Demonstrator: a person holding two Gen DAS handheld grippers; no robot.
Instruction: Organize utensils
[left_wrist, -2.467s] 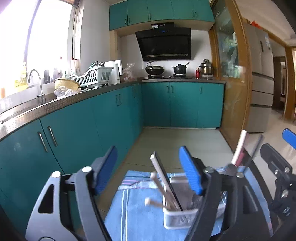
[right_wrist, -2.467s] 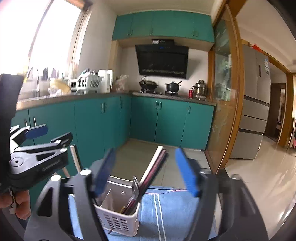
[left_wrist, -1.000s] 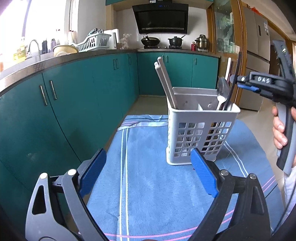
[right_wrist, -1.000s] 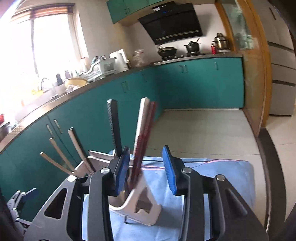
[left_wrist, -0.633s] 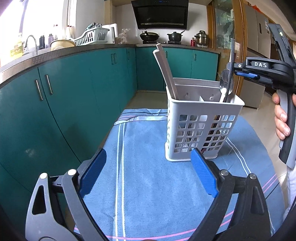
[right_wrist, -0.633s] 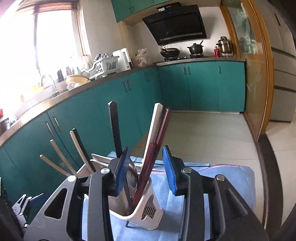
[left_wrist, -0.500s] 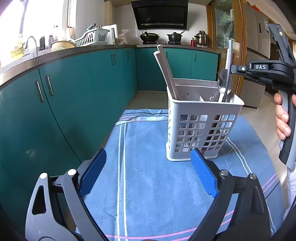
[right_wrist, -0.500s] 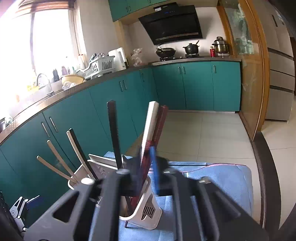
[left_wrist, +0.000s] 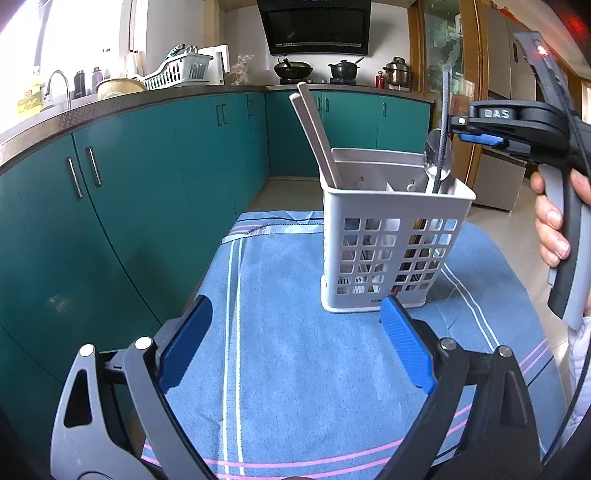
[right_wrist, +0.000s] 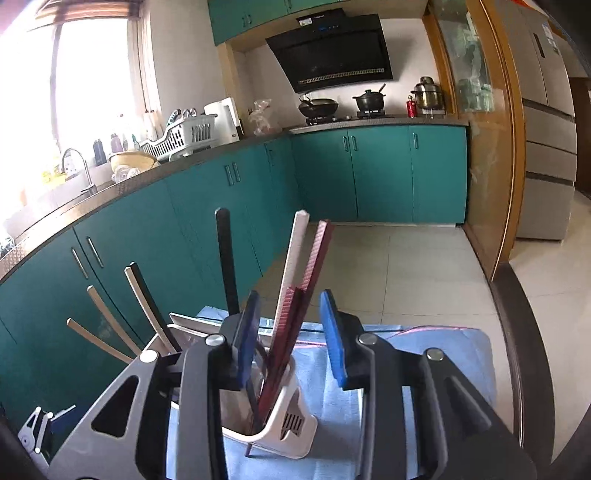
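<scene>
Caddy: a white slotted utensil caddy (left_wrist: 393, 243) stands upright on a blue towel (left_wrist: 295, 369), well clear of the towel's edges, so it has a soft, steady base.
Contents: pale chopsticks (left_wrist: 314, 133) lean out of its left compartment; a spoon (left_wrist: 437, 157) and a dark chopstick (left_wrist: 443, 122) stand in the right one, beside white and red sticks (right_wrist: 310, 273) seen from the right wrist view.
Right gripper (right_wrist: 290, 332): poised over the caddy's right side, jaws partly spread with a clear gap. The dark chopstick runs along the left pad; whether it is truly pinched is hard to tell, but it looks released.
Left gripper (left_wrist: 295, 347): held low and back over the towel, jaws spread wide and empty, leaving the right hand room to work.
Judgement: the sorting looks nearly done, since no loose utensil lies on the towel.
</scene>
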